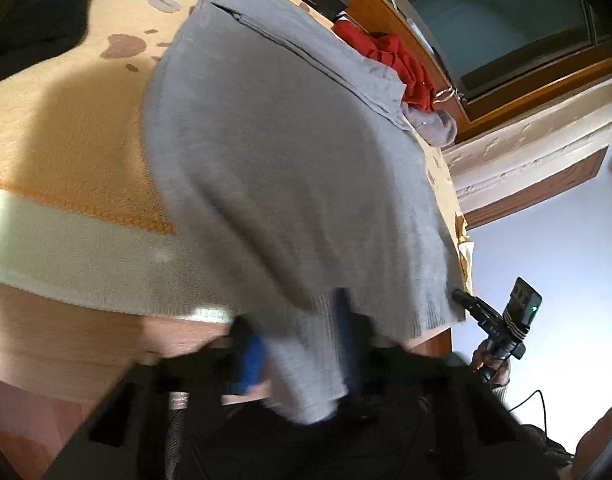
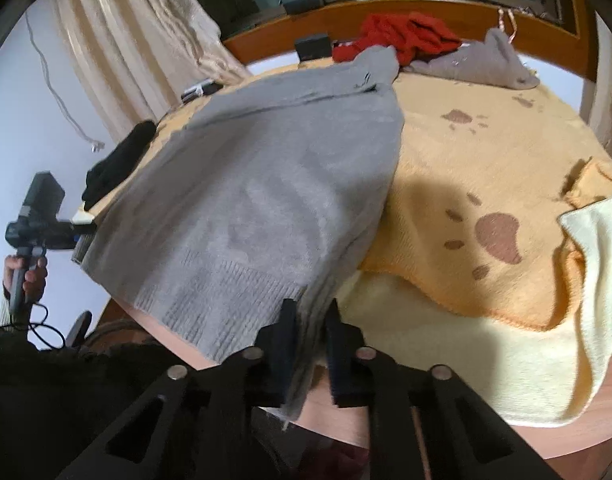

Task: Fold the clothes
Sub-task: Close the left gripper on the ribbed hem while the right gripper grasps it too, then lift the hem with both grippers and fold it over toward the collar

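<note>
Motion blur smeared the left gripper, yet both it and the right gripper pinched the ribbed hem of the grey sweater. The sweater lay across the yellow blanket, its hem hanging past the bed's near edge, with bare blanket alongside.

Yellow blanket with brown paw prints covers the bed; a cream towel lies at its right edge. Wooden headboard spans the far side, with a window behind it. A cream curtain hangs at left, and a white cord runs down the wall beside it.
</note>
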The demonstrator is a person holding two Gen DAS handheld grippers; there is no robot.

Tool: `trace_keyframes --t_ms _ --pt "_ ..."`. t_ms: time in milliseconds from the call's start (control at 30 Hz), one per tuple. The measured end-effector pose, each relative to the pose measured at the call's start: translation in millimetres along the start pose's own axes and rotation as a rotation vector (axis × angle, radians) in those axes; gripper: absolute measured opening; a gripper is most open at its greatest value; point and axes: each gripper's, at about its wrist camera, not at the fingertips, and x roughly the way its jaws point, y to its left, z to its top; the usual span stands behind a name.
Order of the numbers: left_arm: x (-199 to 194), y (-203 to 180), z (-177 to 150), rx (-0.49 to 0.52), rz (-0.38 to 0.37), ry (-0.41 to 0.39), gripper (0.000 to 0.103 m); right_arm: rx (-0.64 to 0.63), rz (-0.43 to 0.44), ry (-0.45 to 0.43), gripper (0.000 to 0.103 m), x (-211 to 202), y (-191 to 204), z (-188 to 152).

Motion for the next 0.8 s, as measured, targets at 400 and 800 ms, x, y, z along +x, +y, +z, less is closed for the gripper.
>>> trace_keyframes --t_ms 400,800 --pt "3 4 0 -0.014 0.015 0.018 0.016 0.105 0.146 -0.029 0.011 -8 -7 12" --pt "-1 -4 -4 0.037 0.054 -0.011 0.014 0.083 0.119 0.01 0.011 13 -6 -2"
